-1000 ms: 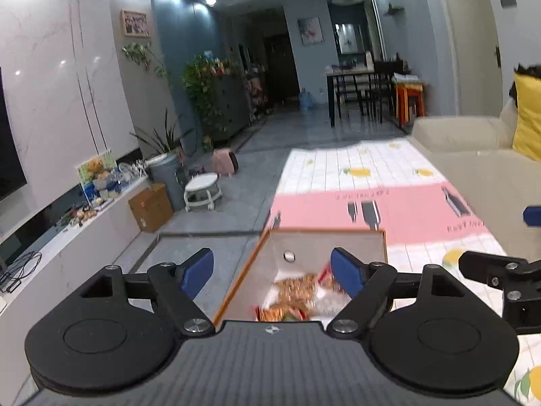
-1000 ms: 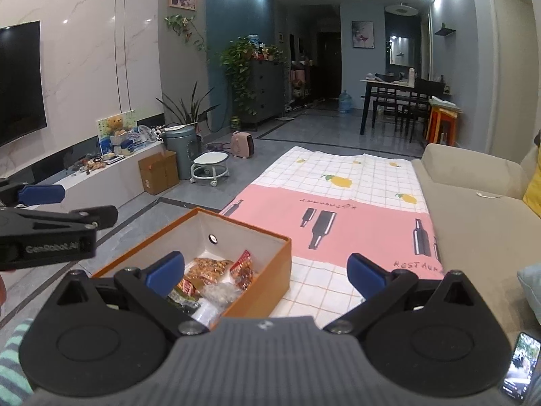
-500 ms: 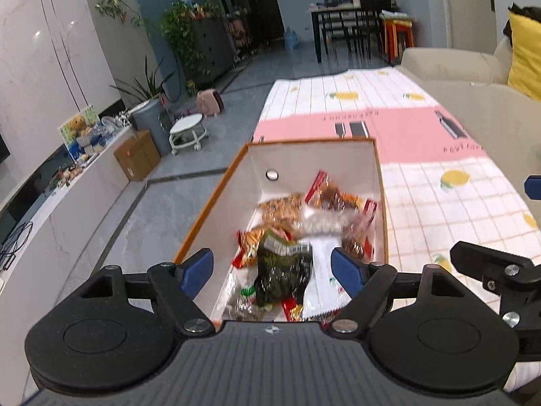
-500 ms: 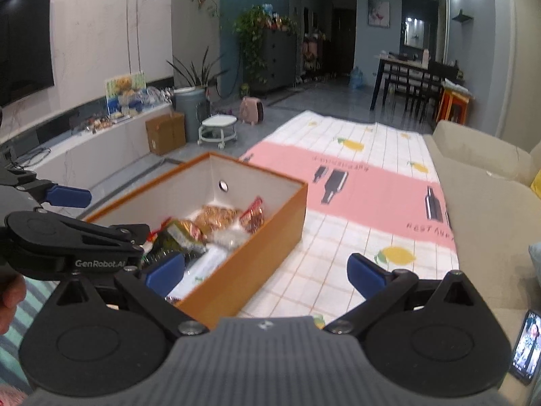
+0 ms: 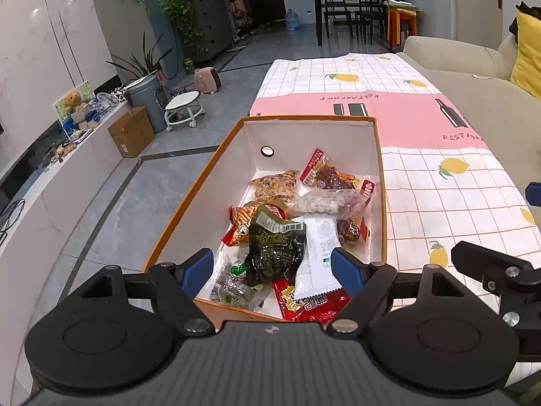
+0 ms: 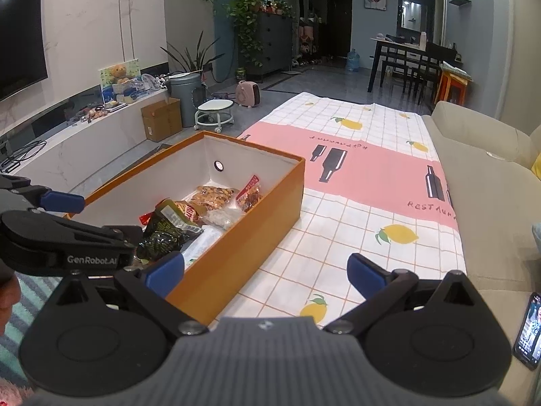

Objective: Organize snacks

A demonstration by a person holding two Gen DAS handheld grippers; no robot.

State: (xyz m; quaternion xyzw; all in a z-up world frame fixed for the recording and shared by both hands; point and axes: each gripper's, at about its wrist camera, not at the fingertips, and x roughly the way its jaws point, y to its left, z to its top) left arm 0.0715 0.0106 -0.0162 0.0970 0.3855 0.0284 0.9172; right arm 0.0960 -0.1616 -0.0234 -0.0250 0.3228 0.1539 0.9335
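Observation:
An orange box with white inner walls stands on a checked tablecloth. It holds several snack packets: a dark green packet, a white packet, a red packet, cookies and red meat snacks. My left gripper is open, above the box's near end, over the dark green packet. My right gripper is open and empty, to the right of the box, above the cloth. The left gripper also shows in the right wrist view.
A beige sofa runs along the right, with a phone on it and a yellow cushion. A TV bench, cardboard box, bin and stool stand left on the floor.
Both grippers tilted downward and moved closer to the box, so the snacks inside came fully into view. Both stayed open and empty.

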